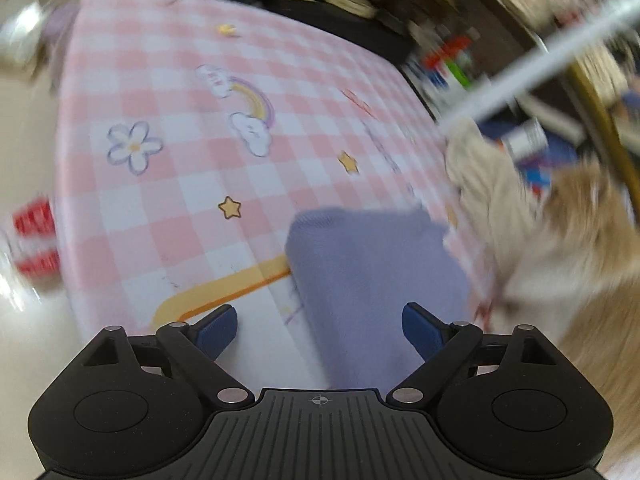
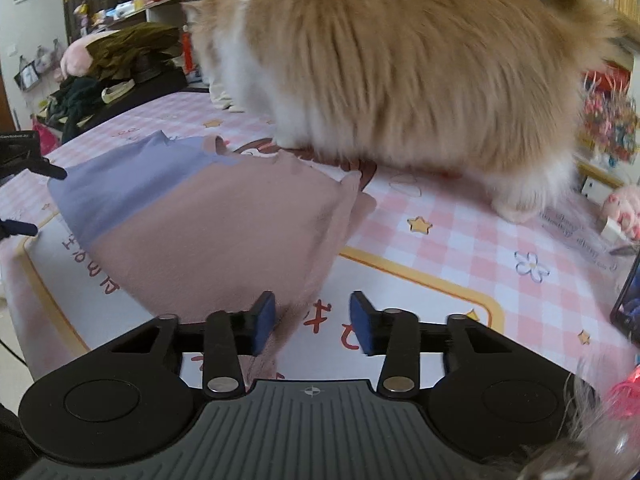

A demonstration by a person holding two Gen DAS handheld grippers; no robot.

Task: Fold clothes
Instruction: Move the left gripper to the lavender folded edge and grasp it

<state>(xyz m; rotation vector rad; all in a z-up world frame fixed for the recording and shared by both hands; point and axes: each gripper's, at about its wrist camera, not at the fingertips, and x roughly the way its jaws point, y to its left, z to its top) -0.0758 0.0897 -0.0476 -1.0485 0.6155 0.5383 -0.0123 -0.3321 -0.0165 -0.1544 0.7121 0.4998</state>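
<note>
Lying flat, lavender-and-pink garment (image 2: 192, 216), partly folded

Matt soft-knit garment (image 2: 192, 220) on a smooth printed checked mat (image 2: 460, 236); the cat (image 2: 400, 60) is fluffy

Pink checked tablecloth (image 2: 460, 236), cluttered shelves (image 2: 132, 8), pale wall (image 2: 36, 20), glossy floor (image 1: 24, 184)

Pink checked tablecloth (image 2: 460, 236) w/ folded lilac-pink garment (image 2: 192, 216) & ginger cat (image 2: 400, 60) on it.
</note>
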